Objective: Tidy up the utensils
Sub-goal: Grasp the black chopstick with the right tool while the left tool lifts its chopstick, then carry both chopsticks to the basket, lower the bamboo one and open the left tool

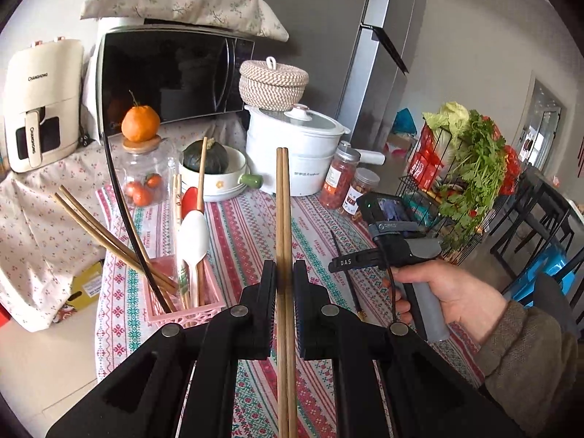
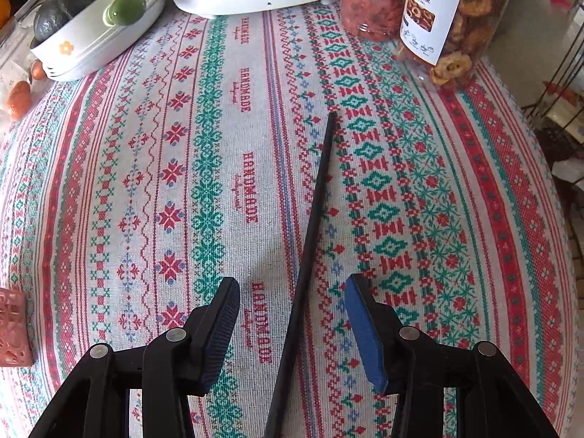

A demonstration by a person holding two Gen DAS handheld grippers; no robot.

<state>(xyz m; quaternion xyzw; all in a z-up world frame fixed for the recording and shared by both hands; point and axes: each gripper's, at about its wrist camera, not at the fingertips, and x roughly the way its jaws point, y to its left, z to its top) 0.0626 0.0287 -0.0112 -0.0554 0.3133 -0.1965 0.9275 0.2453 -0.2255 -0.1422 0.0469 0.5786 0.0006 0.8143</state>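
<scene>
My left gripper is shut on a pair of brown wooden chopsticks, held upright above the patterned tablecloth. To its left a pink utensil basket holds several chopsticks, a black chopstick and a white spoon. My right gripper is open, low over the cloth, with a single black chopstick lying between its fingers, nearer the right one. That black chopstick also shows in the left wrist view, under the right gripper.
A white bowl with a green squash, a glass jar with an orange on top, a white cooker, two snack jars and a microwave stand behind. A wire vegetable rack stands to the right.
</scene>
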